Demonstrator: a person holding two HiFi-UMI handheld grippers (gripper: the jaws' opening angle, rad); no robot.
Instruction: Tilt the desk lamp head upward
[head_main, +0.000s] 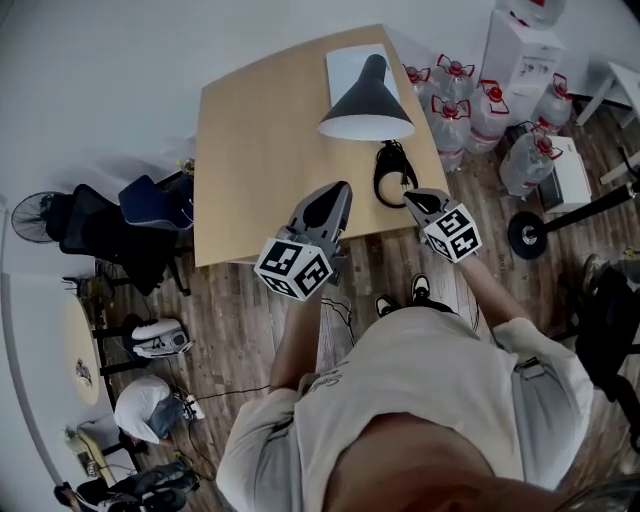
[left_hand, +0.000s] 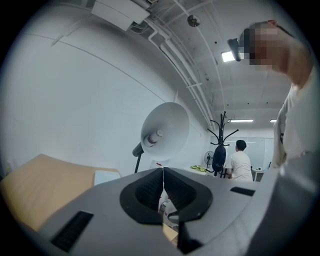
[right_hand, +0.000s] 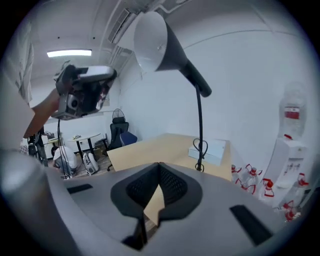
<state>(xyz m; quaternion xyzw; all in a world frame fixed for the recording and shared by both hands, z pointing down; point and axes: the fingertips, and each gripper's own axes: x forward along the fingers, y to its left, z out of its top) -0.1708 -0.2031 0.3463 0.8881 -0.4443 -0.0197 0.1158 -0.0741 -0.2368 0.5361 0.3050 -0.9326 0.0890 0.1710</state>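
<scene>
A desk lamp with a dark cone head (head_main: 366, 103) stands at the far right of the wooden desk (head_main: 260, 150), its shade opening facing down. From below, the left gripper view shows the shade's pale inside and bulb (left_hand: 164, 131). The lamp head (right_hand: 156, 39) and thin stem (right_hand: 199, 127) rise high in the right gripper view. My left gripper (head_main: 338, 192) is shut and empty near the desk's front edge, below the lamp head. Shut and empty too, my right gripper (head_main: 416, 198) hovers by the desk's right front corner, beside the coiled black cable (head_main: 392, 176). Neither gripper touches the lamp.
A white box (head_main: 349, 66) lies on the desk under the lamp. Several water bottles (head_main: 478, 105) and a white dispenser (head_main: 520, 48) crowd the floor to the right. An office chair (head_main: 115, 228) and a fan (head_main: 33, 216) stand left of the desk. A person (left_hand: 242, 161) stands far off.
</scene>
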